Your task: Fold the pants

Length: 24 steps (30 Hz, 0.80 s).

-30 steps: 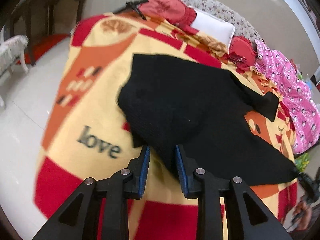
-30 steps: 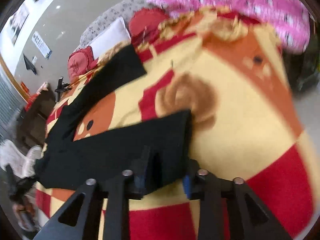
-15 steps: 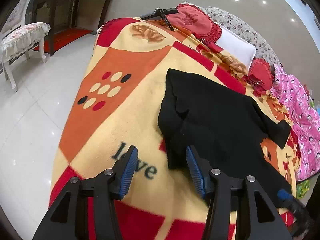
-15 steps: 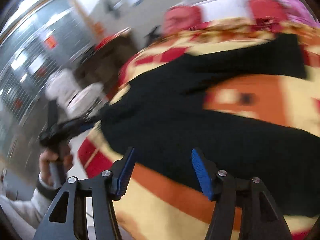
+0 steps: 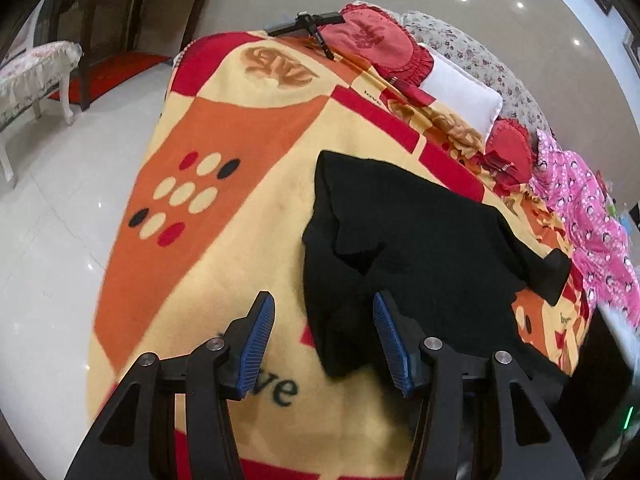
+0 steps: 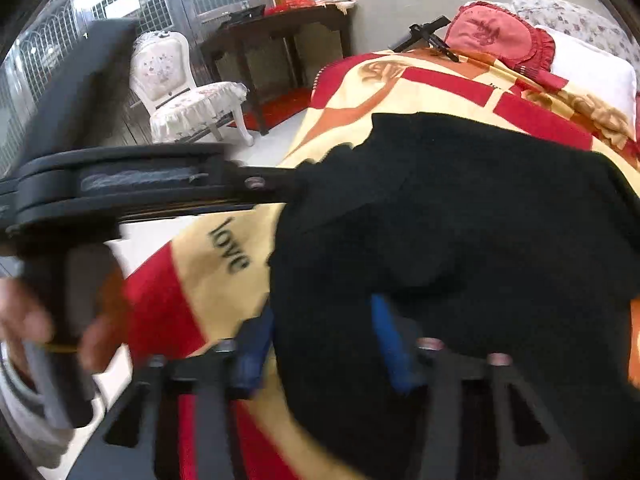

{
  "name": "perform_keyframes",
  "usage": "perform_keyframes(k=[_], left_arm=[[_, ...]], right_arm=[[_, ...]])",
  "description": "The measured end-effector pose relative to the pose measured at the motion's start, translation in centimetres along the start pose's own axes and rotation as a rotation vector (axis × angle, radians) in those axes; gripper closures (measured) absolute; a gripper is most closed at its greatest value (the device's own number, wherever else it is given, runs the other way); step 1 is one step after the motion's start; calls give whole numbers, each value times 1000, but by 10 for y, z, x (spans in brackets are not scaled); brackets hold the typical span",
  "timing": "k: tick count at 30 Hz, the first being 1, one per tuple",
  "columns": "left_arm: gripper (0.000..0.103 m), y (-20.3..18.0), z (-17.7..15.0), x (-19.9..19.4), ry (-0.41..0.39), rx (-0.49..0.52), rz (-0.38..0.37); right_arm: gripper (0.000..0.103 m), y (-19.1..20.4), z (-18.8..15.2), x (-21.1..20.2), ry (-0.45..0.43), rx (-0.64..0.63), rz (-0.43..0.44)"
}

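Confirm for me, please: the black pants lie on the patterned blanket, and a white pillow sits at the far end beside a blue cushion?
Not quite: the cushion beside the white pillow is red, as the left wrist view shows. The black pants do lie on the patterned blanket.

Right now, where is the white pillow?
In the left wrist view, the white pillow lies at the bed's far end, upper right, between two red cushions, beyond the black pants.

Both wrist views angled down, close, sharing black pants [image 5: 420, 240]
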<state>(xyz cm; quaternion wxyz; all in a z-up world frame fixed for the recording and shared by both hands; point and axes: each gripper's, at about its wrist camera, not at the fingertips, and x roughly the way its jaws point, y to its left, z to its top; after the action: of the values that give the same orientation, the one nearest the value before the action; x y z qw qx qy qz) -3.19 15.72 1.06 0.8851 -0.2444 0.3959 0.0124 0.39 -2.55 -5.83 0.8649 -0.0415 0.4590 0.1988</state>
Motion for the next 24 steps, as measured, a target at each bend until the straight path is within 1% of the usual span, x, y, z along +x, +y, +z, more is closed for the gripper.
perform_keyframes(k=[2, 3, 4, 5, 6, 7, 8, 9, 10, 11, 12, 13, 15, 16, 18, 20, 24], left_arm=[[51, 3, -3, -12, -20, 22, 7], [49, 6, -4, -16, -30, 28, 13], [47, 8, -5, -20, -39, 29, 20], [46, 12, -6, -23, -45, 25, 27], [46, 14, -7, -25, -46, 20, 28], [46, 19, -9, -25, -42, 11, 28], [46, 21, -11, -26, -39, 9, 26], [46, 23, -13, -26, -34, 4, 26], [46, 26, -15, -25, -27, 0, 27], [46, 25, -17, -26, -22, 1, 25], [46, 25, -18, -23, -14, 2, 23], [46, 25, -19, -21, -5, 3, 26], [46, 25, -18, -19, 9, 2, 19], [46, 25, -17, -20, 11, 1, 14], [46, 27, -17, -25, -3, -3, 16], [45, 29, -16, -30, -21, -6, 33], [44, 27, -17, -33, -30, -7, 32]], right_arm=[[84, -23, 8, -9, -17, 89, 70], [84, -45, 11, -19, -53, 189, 123], [82, -62, 13, -24, -75, 255, 135], [76, -75, 13, -27, -81, 303, 127], [70, -82, 12, -27, -65, 319, 116], [65, -85, 10, -27, -46, 319, 107], [56, -84, 7, -30, -37, 312, 108], [53, -82, 5, -35, -41, 300, 119], [52, -78, 3, -39, -47, 286, 130], [48, -72, 0, -46, -53, 261, 137], [41, -66, -1, -51, -52, 230, 139], [39, -59, -2, -52, -44, 201, 124], [38, -49, -2, -52, -23, 153, 75], [38, -49, 0, -50, -19, 146, 70], [38, -48, 1, -49, -16, 150, 83], [38, -44, 0, -50, -17, 139, 93], [38, -18, 0, -44, 1, 46, 110]])
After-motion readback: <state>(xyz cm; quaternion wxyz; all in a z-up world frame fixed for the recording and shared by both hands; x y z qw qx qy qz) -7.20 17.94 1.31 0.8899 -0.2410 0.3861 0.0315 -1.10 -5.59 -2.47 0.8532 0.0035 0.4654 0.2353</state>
